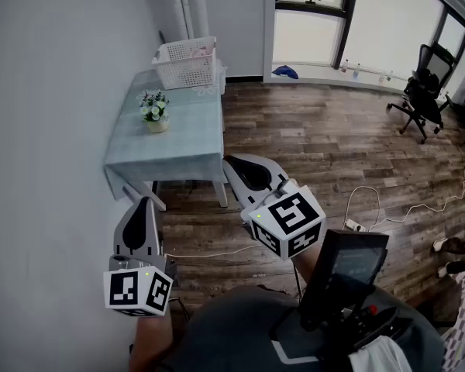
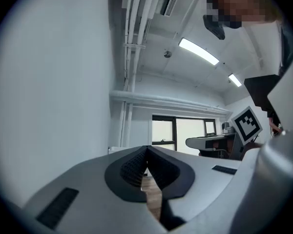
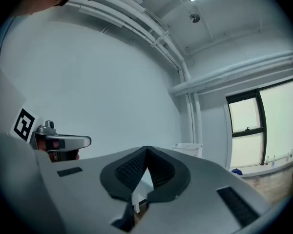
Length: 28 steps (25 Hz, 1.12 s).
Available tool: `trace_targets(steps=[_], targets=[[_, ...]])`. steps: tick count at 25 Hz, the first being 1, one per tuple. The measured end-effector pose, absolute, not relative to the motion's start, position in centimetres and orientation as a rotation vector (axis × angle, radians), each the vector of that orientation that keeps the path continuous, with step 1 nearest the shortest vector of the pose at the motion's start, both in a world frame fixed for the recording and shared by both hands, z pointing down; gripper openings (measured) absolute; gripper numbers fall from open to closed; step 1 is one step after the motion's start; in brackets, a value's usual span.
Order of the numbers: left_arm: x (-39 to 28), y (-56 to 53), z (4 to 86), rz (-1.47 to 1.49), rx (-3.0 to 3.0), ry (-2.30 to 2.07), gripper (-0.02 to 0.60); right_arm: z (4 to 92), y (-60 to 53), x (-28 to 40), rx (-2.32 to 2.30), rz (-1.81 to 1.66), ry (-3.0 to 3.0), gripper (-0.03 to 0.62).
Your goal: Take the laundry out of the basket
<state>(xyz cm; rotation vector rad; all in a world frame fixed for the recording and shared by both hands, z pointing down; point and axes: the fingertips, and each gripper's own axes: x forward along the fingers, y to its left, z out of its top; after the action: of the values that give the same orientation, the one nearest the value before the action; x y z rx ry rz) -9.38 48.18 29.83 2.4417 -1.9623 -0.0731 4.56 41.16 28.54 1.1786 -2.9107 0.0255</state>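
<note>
Low in the head view, just before the person, the left hand-held gripper and the right hand-held gripper are both clenched, jaw tips pressed together with nothing between them. Beyond them stands the bench, draped in a pale blue cloth and set against the white wall. A small pot of white flowers sits on it. At its far end rests the white lattice plastic basket, well apart from both grippers, with pale pink laundry showing inside. Brown wood floor spreads to the right.
</note>
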Motion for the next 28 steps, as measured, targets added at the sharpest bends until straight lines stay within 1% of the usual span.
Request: trace_targets(steps=[19, 28], targets=[[-11.5, 51.0, 31.3, -0.125, 2.433, -1.927, 0.008, 29.0, 43.8, 1.4, 1.136, -0.050, -2.870, 0.017], [-14.8, 51.9, 32.7, -0.206, 2.409, -1.894, 0.008, 29.1, 44.8, -0.9, 1.173, -0.067, -2.795, 0.018]])
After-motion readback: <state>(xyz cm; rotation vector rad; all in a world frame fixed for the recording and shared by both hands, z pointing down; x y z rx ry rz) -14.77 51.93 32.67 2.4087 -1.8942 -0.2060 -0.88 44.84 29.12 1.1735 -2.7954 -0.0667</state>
